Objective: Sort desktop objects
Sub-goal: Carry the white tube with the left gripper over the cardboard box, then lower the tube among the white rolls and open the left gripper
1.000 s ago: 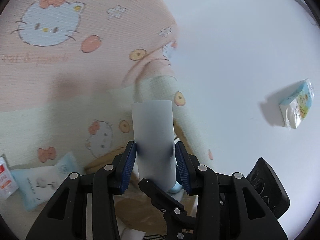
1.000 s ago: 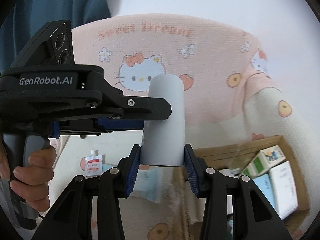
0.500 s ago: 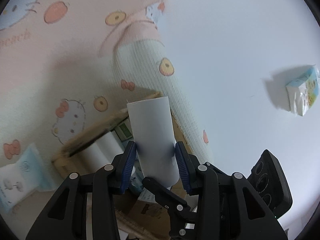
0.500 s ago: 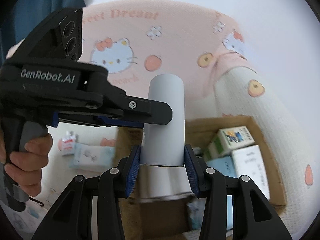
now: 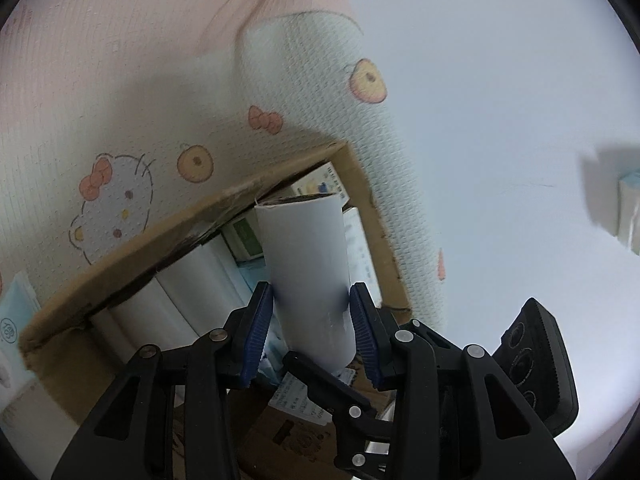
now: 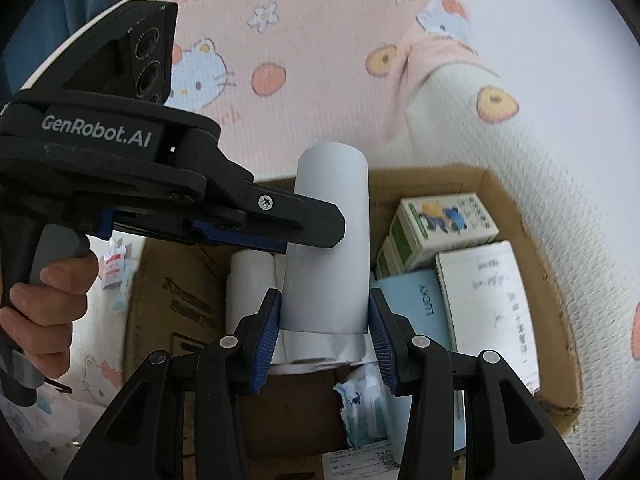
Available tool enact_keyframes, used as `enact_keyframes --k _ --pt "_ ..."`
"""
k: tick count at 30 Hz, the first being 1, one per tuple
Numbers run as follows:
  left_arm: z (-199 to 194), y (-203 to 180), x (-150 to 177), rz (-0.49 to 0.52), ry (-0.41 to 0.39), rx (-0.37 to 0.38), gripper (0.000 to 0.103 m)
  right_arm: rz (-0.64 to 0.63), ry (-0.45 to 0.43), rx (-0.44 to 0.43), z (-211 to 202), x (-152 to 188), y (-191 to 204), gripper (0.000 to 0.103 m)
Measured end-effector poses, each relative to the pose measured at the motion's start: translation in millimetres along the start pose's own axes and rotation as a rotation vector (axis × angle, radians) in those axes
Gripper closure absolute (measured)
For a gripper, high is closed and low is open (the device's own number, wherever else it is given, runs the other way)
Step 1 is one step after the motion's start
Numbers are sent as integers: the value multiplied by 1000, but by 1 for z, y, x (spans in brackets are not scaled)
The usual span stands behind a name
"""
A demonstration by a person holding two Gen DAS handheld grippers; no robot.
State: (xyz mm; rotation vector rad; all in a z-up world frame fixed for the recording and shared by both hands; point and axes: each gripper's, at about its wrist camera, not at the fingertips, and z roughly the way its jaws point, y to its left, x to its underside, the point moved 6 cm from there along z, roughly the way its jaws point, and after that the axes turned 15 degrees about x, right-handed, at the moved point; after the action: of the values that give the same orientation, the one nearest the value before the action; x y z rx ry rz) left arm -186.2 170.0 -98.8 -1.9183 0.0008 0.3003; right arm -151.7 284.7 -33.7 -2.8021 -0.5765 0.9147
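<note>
Since 1 second ago you've carried the white roll (image 6: 326, 240), clamped at separate spots by both the left tongs (image 5: 312, 322) and right tongs (image 6: 324, 330), from above the blanket to directly over the cardboard box (image 6: 532, 232), so lowering it in looks next.

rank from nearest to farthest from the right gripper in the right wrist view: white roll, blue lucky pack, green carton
1. white roll: clamped in the right gripper.
2. blue lucky pack: just right of it, in the box.
3. green carton: farther back, right side of the box.
</note>
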Motion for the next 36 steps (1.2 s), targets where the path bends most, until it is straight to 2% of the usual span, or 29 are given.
enact_keyframes --k 15,21,26,29,30,31,32,36 --pt "24 17 10 3 76 -95 60 -48 107 0 33 17 0 62" --pt "25 18 9 -24 70 -84 60 -35 77 9 31 13 -8 61" --pt "30 18 9 -7 66 -108 61 -5 117 -1 33 17 -17 61" --pt "31 17 6 24 36 -156 78 52 103 -42 27 15 -23 61" --pt "32 15 5 30 34 -160 82 94 99 -52 25 12 -27 65" --pt "36 15 3 38 36 -153 83 119 95 -54 23 10 -31 80" --pt "38 14 2 40 35 -152 85 148 95 -67 22 7 -35 87" --pt "45 9 -3 94 7 -195 86 181 107 -47 27 -3 -43 87"
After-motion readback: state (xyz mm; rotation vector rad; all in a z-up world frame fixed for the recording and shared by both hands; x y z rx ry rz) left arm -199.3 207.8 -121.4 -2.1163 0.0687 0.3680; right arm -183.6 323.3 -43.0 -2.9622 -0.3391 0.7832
